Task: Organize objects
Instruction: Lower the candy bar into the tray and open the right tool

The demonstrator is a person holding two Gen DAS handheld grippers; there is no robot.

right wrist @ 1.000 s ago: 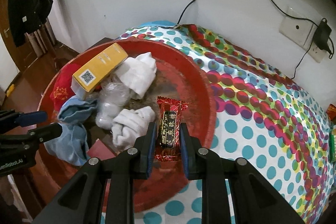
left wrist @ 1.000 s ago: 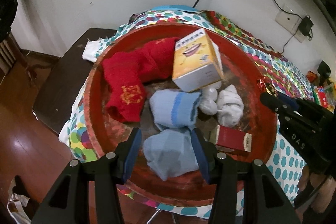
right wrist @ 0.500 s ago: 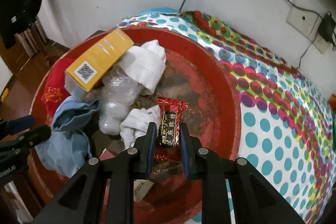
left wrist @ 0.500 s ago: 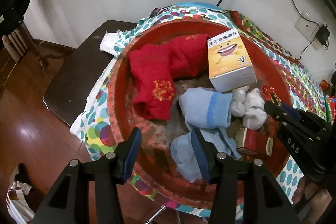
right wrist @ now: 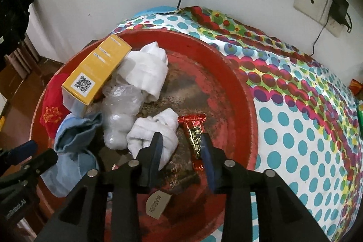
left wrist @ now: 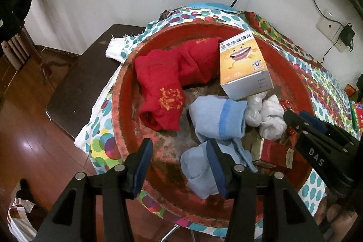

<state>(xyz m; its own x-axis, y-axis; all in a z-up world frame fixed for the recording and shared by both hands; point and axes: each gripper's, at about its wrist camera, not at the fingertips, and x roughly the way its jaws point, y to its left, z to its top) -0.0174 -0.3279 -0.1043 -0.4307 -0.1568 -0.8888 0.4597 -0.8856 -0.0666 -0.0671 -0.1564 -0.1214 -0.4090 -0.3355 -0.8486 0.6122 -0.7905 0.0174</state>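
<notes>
- The right hand-held gripper (right wrist: 181,146) hangs low over the near part of the red basin (right wrist: 240,92). Its jaws are opening, and the red-and-gold candy wrapper (right wrist: 195,136) lies on the basin floor between them, close against the right-side jaw, no longer pinched.
- The release looks like the step in hand. Done well, it means letting the jaws spread until both stand clear of the wrapper, then lifting straight up, so the crinkled foil does not catch on a pad and ride out again.
- Just left of the wrapper sits a rolled white sock (right wrist: 156,130), touching the left-side jaw; a sideways exit could drag it, so a vertical one seems safer.
- The left hand-held gripper (left wrist: 179,160) stands with its jaws apart over the basin's near rim, holding nothing. Its right-side jaw overlaps the light blue sock (left wrist: 217,121); I cannot tell whether it touches.
- A small red box (left wrist: 274,153) lies at the near right of the basin, beside the blue sock.
- Mid-basin is a clear plastic bundle (right wrist: 120,110), with a second white sock (right wrist: 145,69) behind it.
- Toward the far rim, the red socks (left wrist: 172,78) lie at the left and the yellow medicine box (left wrist: 245,65) leans over the pile.
- The basin rests on a table under a polka-dot cloth (right wrist: 301,119), at its left edge.
</notes>
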